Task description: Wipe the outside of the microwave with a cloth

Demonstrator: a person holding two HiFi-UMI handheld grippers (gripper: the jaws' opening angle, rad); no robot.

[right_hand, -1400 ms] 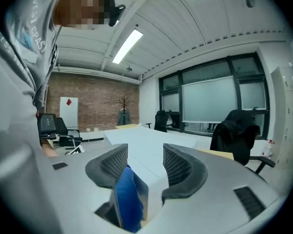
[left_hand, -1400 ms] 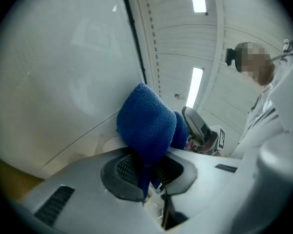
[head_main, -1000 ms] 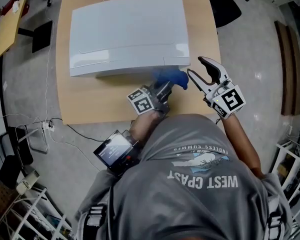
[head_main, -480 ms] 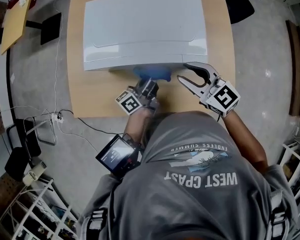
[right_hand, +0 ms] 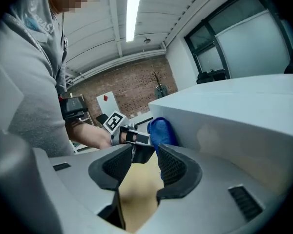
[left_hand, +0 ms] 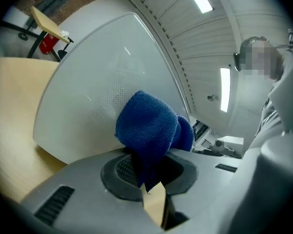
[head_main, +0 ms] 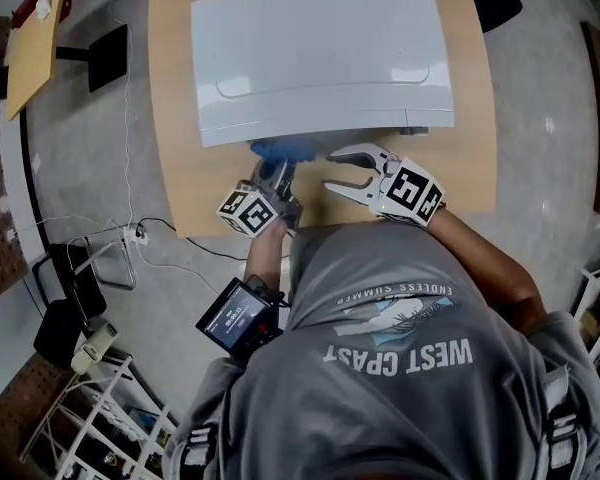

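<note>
Cloth (head_main: 280,150), a blue wad, is clenched in the left claw (head_main: 273,168) and lies against the lower front of the white microwave (head_main: 320,53) on the desk (head_main: 180,118). It is now toward the left of that face, where a second ago it was near the right corner. The right claw (head_main: 338,168) has come in low beside it from the right, and its jaws, just closing from wide, stand partly apart with nothing between them.
</note>
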